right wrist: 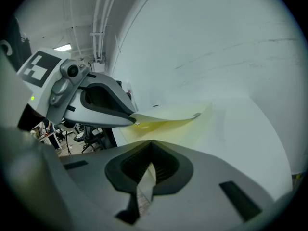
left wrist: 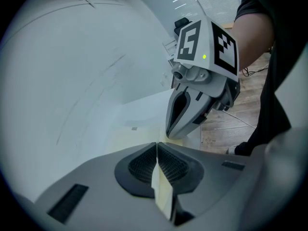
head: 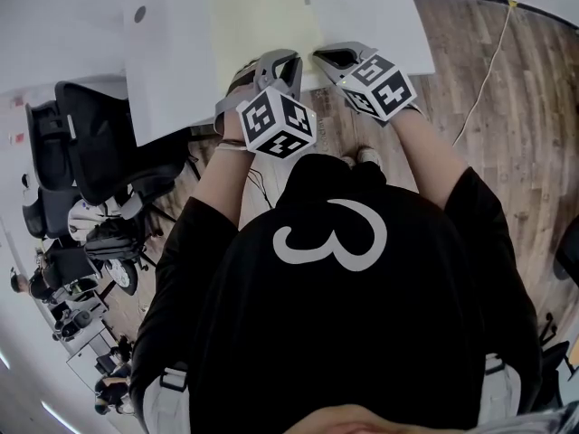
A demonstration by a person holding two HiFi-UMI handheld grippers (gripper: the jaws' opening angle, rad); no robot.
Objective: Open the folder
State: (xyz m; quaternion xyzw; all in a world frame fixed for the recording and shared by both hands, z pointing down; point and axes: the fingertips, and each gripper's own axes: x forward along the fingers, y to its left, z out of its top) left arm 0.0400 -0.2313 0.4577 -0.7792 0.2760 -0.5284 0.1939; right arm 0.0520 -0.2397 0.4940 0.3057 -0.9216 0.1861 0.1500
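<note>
Folder: flat pale-yellow paper folder [head: 267, 25], near edge of white desk [head: 380, 16] | Left gripper [left wrist: 157, 145]: clamped tight on cover edge | Right gripper [right wrist: 150, 144]: closed, apparently pinching the lower leaf | Risk: uneven pulling creases cover, or it slips free.

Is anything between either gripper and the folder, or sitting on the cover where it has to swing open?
Nothing visible. The left gripper and right gripper are both shut on the folder's near edge, and the left one holds the cover slightly raised. Nothing shows lying on the cover.
</note>
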